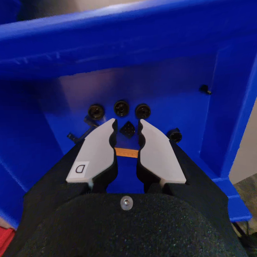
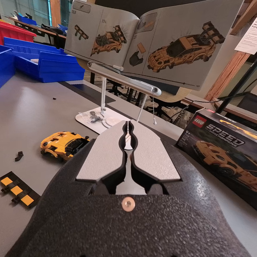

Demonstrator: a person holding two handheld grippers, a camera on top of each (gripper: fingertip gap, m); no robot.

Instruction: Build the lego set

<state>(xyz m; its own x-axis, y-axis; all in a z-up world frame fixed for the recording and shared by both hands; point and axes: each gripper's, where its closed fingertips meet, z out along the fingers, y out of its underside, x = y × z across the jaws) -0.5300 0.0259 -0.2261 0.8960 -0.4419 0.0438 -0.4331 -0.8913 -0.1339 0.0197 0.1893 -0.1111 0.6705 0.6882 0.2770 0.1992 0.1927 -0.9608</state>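
In the left wrist view my left gripper [image 1: 127, 121] is open, low inside a blue bin [image 1: 125, 48]. A small black square piece [image 1: 127, 129] lies just past and between its fingertips, not gripped. Three black wheels [image 1: 121, 108] lie in a row beyond it, another wheel [image 1: 175, 135] to the right, and an orange flat tile [image 1: 127, 152] between the fingers. In the right wrist view my right gripper [image 2: 128, 122] is shut above the grey table [image 2: 27, 111], and I see nothing in it. The partly built yellow car [image 2: 62, 144] sits to its left. A black and yellow spoiler [image 2: 16, 190] lies at the near left.
An open instruction booklet [image 2: 139, 45] rests on a white stand [image 2: 125, 83] ahead, with a small bag of parts [image 2: 91, 116] on its base. The set's box [image 2: 222, 146] stands at right. Blue bins [image 2: 41, 65] and a red bin [image 2: 13, 32] line the far left. A small black piece [image 2: 19, 155] lies near the car. Left tips to right tips: about 60 centimetres.
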